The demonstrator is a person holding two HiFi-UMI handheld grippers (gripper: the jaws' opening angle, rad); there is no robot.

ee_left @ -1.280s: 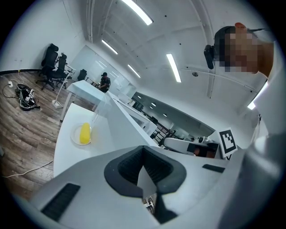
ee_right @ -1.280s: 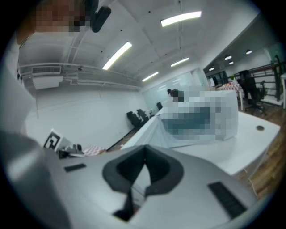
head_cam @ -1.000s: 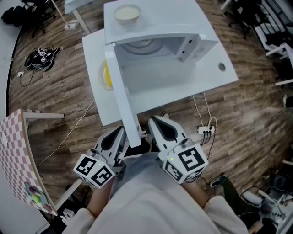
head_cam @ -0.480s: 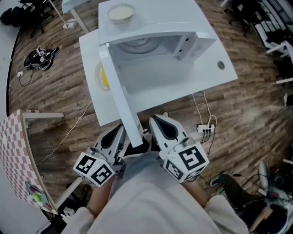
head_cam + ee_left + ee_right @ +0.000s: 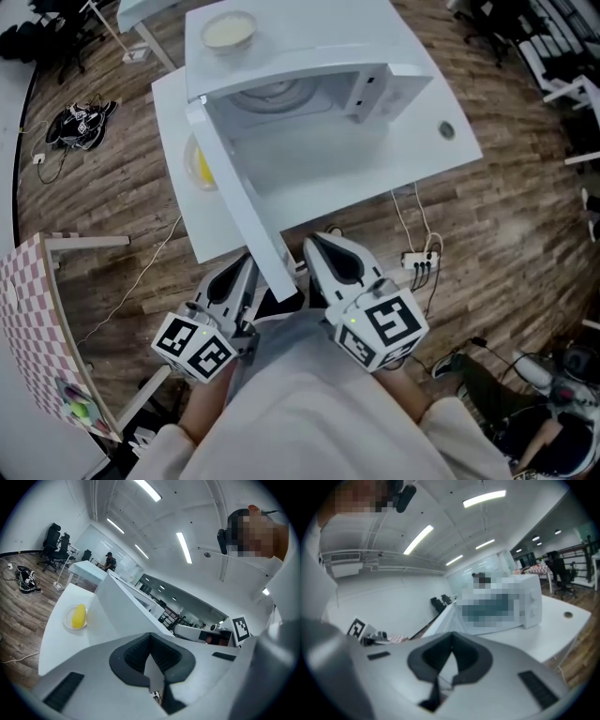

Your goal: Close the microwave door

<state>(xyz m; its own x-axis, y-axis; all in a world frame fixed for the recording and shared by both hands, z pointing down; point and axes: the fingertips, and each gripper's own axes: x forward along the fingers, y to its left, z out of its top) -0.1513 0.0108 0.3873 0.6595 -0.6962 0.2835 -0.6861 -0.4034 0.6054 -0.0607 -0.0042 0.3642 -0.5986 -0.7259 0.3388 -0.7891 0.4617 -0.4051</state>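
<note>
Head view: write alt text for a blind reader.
A white microwave sits on a white table with its door swung wide open toward the person. The left gripper and right gripper flank its free edge, jaws shut. A bowl rests on top.

Head view, upper left: the open microwave door hides the right side of the plate and part of its corn cob. What fills the bowl on top of the microwave is too small to tell. The left edge cuts off the checkered board. In the right gripper view, the microwave's cavity is blurred beyond reading.
</note>
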